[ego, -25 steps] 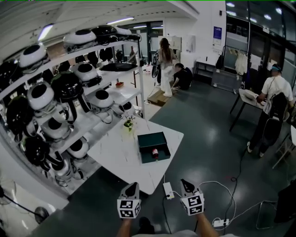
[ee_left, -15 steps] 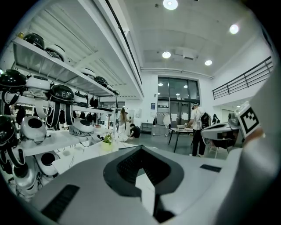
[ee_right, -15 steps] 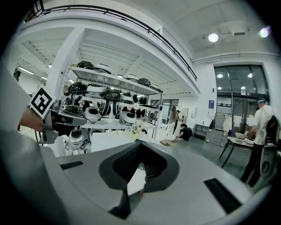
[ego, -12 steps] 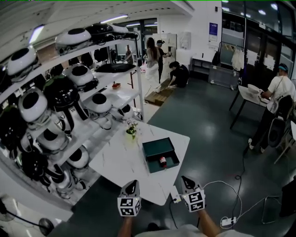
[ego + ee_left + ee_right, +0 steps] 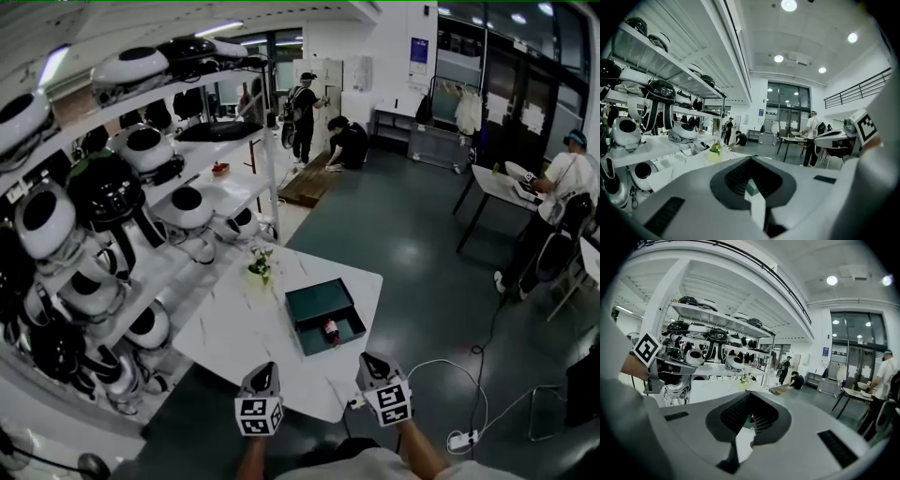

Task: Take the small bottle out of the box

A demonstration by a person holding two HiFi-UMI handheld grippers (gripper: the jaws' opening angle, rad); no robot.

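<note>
A dark green open box (image 5: 319, 302) lies on the white table (image 5: 234, 328), toward its right side. The small bottle (image 5: 330, 328), with a red part, lies inside the box near its front wall. In the head view my left gripper (image 5: 266, 368) and right gripper (image 5: 370, 360) are held side by side in the air at the table's near edge, short of the box. Both are shut with nothing between the jaws. In the left gripper view the left gripper (image 5: 751, 159) points across the table. In the right gripper view the right gripper (image 5: 750, 394) points toward the box.
A small potted plant (image 5: 260, 266) stands on the table behind the box. Shelves of round black and white robot heads (image 5: 112, 216) fill the left. A power strip with cables (image 5: 359, 403) lies on the floor by the table. People stand and crouch far off.
The head camera has come closer to the table, so the box sits lower and larger in view. Both grippers stay shut, side by side, at the bottom of the view.
</note>
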